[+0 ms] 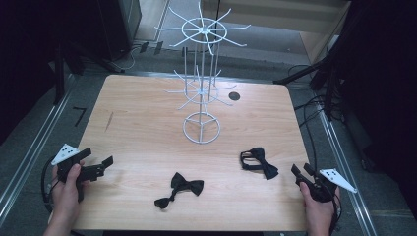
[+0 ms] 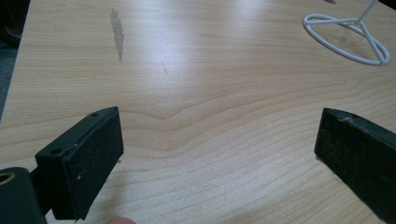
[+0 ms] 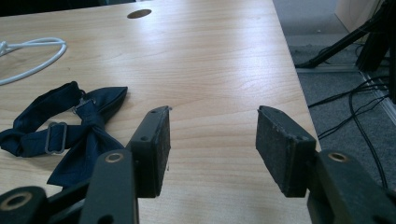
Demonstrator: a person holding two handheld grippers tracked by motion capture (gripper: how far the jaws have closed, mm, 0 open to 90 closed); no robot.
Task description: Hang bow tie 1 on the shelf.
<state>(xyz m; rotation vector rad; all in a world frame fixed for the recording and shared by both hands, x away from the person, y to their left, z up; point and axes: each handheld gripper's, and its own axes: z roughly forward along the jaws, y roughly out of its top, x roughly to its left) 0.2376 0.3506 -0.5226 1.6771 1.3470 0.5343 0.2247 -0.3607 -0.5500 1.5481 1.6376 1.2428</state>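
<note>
- In the high view, the nearer bow tie (image 1: 180, 189) lies flat on the wooden table (image 1: 142, 128) at lower centre of the frame. Its long axis runs diagonally: the bow sits at the upper right, and the strap trails off toward the lower left.
- The second bow tie (image 1: 258, 162) lies at lower right of that frame, just left of the right gripper (image 1: 301, 173). Its strap loops at the upper left and its bow points toward the lower right, so this axis also runs diagonally.
- In the right gripper view this tie (image 3: 65, 133) fills the left of the frame, strap buckle facing up, beside the left jaw and touching neither pad.
- The right gripper is held in a hand (image 1: 319, 209) at the lower right table edge, jaws aimed toward the upper left of the high view. In its own view the right gripper (image 3: 212, 135) stands partly parted, with only bare wood between the pads: released, gripping nothing.
- The left gripper (image 1: 101, 164) is held in a hand (image 1: 66, 189) at the lower left, lying about level and aimed rightward. In its own view the left gripper (image 2: 219, 140) is spread wide over bare table, holding nothing.
- A white wire rack (image 1: 201, 73) stands at upper centre, well apart from both ties; its ring base (image 2: 348, 37) shows at the upper right of the left gripper view.
</note>
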